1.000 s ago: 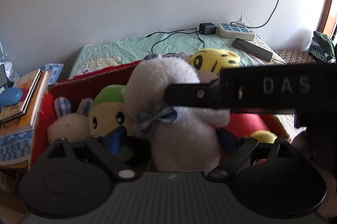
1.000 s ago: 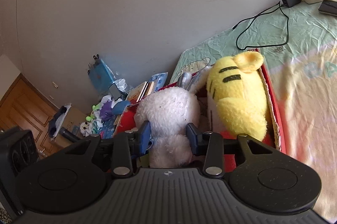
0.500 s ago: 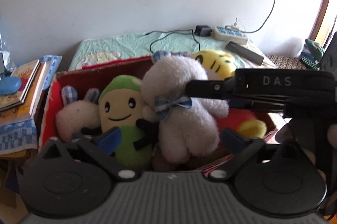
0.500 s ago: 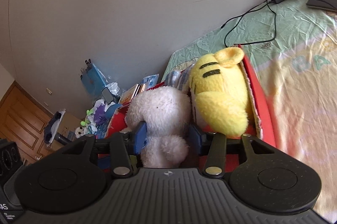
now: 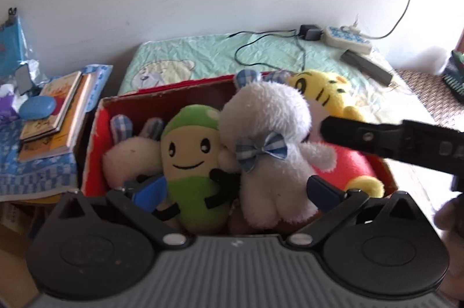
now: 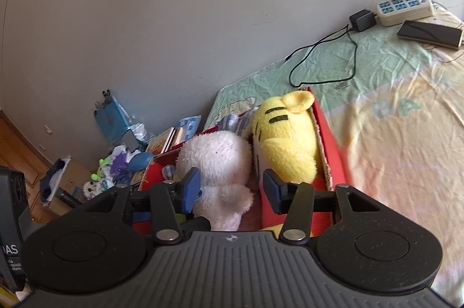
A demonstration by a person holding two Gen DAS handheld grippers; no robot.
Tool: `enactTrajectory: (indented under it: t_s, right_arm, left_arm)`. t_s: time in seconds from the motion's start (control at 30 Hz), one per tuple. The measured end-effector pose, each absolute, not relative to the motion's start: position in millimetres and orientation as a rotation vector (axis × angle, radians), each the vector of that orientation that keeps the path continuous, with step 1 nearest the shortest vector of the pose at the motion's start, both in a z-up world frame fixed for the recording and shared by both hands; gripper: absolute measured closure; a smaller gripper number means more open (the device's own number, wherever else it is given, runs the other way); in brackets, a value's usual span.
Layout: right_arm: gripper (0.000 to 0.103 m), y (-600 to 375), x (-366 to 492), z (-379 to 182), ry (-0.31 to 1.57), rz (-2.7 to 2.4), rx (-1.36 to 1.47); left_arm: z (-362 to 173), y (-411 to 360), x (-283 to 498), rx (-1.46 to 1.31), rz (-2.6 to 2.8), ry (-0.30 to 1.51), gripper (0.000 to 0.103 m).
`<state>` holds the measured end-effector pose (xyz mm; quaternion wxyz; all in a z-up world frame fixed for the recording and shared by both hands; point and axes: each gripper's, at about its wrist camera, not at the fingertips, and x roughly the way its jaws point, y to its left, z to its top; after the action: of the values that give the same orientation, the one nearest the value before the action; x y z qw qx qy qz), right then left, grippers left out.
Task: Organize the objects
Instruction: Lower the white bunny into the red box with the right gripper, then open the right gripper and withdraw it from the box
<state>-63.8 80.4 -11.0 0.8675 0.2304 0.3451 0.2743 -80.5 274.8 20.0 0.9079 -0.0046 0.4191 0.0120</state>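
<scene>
A red cardboard box (image 5: 162,99) sits on the bed and holds several plush toys. A white rabbit with a blue checked bow (image 5: 269,140) sits upright in the middle. Left of it are a green-and-yellow smiling plush (image 5: 191,151) and a smaller white rabbit (image 5: 130,157). A yellow tiger (image 5: 322,90) lies at the right end. My left gripper (image 5: 236,189) is open wide in front of the box, holding nothing. My right gripper (image 6: 232,187) is open around the white rabbit's (image 6: 220,160) lower body, with a gap at its right pad. One of its fingers (image 5: 377,138) reaches in from the right.
A stack of books (image 5: 55,116) with a blue case (image 5: 37,108) on top lies left of the box. A power strip (image 5: 346,38), a charger cable (image 5: 301,53) and a phone (image 5: 366,66) lie at the wall side. The patterned sheet (image 6: 391,134) spreads right of the box (image 6: 330,151).
The white rabbit came down from above the box and now sits inside it. My right gripper's pads spread slightly off it. My left gripper drew back from the box.
</scene>
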Motion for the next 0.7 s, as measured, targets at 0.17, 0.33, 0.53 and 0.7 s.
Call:
enactTrajectory:
  t_s: [0.17, 0.33, 0.53, 0.7]
  right_arm:
    - [0.045, 80.6, -70.8, -5.1, 0.707, 0.536, 0.443]
    - [0.037, 82.8, -76.8, 2.2, 0.674, 0.459, 0.393]
    - [0.029, 83.7, -77.9, 6.0, 0.671, 0.393, 0.347]
    - [0.026, 87.3, -78.3, 8.4, 0.669, 0.331, 0.266]
  left_arm:
    - [22.9, 269.4, -79.6, 0.022, 0.07, 0.877, 0.0]
    - [24.2, 268.1, -77.7, 0.034, 0.098, 0.881, 0.0]
    - [27.8, 265.4, -79.5, 0.045, 0.122, 0.877, 0.001]
    - [31.0, 266.3, -78.1, 0.042, 0.15, 0.878, 0.001]
